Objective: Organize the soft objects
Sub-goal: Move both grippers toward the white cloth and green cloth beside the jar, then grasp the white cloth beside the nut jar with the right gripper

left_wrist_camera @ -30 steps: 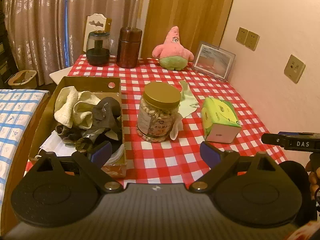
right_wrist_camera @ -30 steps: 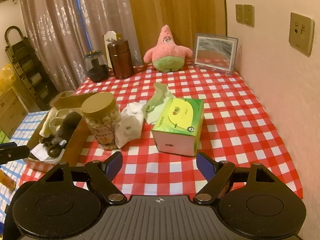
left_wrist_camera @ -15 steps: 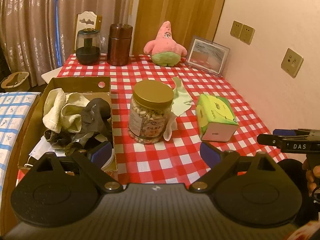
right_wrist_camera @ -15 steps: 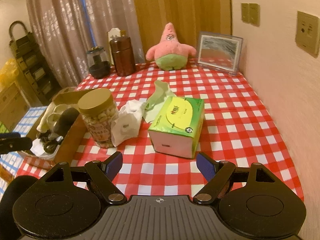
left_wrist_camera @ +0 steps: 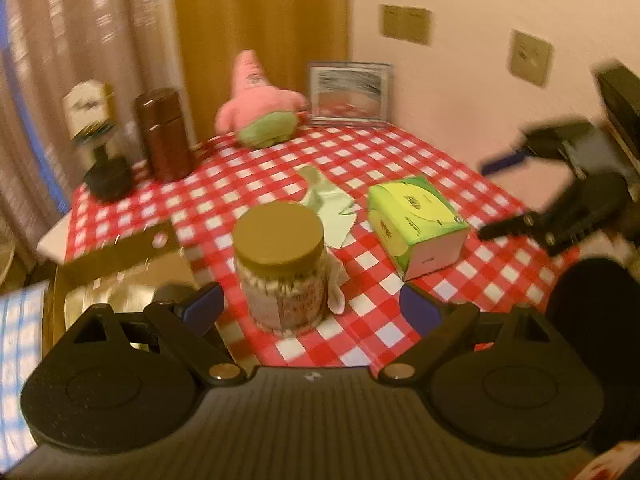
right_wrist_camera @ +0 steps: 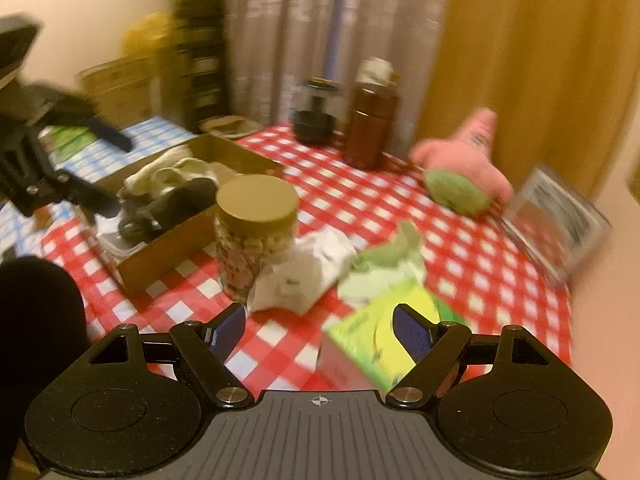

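Both grippers hang above the near edge of the table with their jaws spread and nothing between the pads: the left gripper (left_wrist_camera: 310, 304) looks over the jar, the right gripper (right_wrist_camera: 318, 328) over the tissue box, and both views are smeared by motion blur. A red-and-white checked tablecloth (left_wrist_camera: 400, 152) covers the table, whose right side runs along a pale wall (left_wrist_camera: 460, 92) carrying switch plates; the far edge meets a curtain (right_wrist_camera: 288, 32) and a wooden panel. Bare cloth lies open between the tissue box (left_wrist_camera: 416, 220) and the picture frame (left_wrist_camera: 350, 94) leaning at the far corner, and between the jar and the two dark canisters (right_wrist_camera: 370, 128) at the back. Soft things still out on the cloth are a white cloth (right_wrist_camera: 300, 276) slumped against the jar's right side, a pale green cloth (right_wrist_camera: 386, 260) just behind it and touching the tissue box's far end, and a pink star plush toy (right_wrist_camera: 468, 148) near the back edge beside the frame. A gold-lidded plastic jar (right_wrist_camera: 256, 232) holds pale nuts or beans, too blurred to tell which. Left of it, close alongside, an open cardboard box (right_wrist_camera: 176, 244) holds a cream towel (right_wrist_camera: 172, 172) and dark cloth items (right_wrist_camera: 176, 204) heaped together.
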The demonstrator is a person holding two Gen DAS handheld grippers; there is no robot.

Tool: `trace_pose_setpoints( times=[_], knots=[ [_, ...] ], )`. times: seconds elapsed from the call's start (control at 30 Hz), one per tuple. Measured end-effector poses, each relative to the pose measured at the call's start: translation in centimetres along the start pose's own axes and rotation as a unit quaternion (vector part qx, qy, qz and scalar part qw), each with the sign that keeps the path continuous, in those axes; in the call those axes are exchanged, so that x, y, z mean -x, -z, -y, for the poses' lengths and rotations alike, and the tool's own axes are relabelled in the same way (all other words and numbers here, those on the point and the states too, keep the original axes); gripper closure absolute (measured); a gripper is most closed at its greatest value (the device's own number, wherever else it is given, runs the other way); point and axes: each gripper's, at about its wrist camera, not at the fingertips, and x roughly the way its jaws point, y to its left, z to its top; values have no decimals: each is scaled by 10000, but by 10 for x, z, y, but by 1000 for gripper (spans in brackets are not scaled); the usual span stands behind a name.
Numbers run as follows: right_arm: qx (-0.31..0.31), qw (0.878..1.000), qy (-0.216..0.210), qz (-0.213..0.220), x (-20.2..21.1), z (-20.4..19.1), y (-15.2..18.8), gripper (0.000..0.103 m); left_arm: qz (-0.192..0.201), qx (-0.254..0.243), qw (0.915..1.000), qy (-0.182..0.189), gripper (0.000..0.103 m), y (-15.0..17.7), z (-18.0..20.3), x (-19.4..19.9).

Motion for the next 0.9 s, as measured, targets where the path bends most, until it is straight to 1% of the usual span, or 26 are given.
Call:
trace_pose_setpoints(
  times=[0.13, 0.2, 0.27, 0.37, 0.5, 0.57, 0.67, 0.77, 0.9],
  knots=[
    [702, 9967, -392, -97, -29, 22, -17, 23, -48, -518, 9983, 257, 10, -17, -13, -17],
    [1084, 9918, -650, -207, -48, 32, -25, 23, -86, -716, 9967, 378, 10, -24, -22, -26],
    [1388, 9852, -914, -424, -71, 43, -32, 23, -95, -909, 9948, 458, 10, -30, -29, -33],
    [1774, 9755, -1113, -678, -104, 54, -41, 22, -201, -1137, 9919, 535, 10, -37, -43, -48],
    [2079, 9661, -1296, -812, -144, 68, -50, 22, -340, -1231, 9901, 574, 10, -44, -62, -66],
    [2298, 9586, -1425, -891, -162, 72, -52, 22, -371, -1240, 9897, 614, 10, -46, -71, -73],
    [2702, 9429, -1657, -1021, -190, 72, -55, 21, -420, -1214, 9897, 625, 10, -48, -83, -79],
    [3003, 9272, -1910, -1168, -216, 69, -56, 21, -395, -1073, 9913, 655, 10, -48, -95, -83],
    [3270, 9120, -2064, -1364, -248, 66, -56, 21, -428, -1020, 9913, 707, 10, -44, -105, -90]
  ],
)
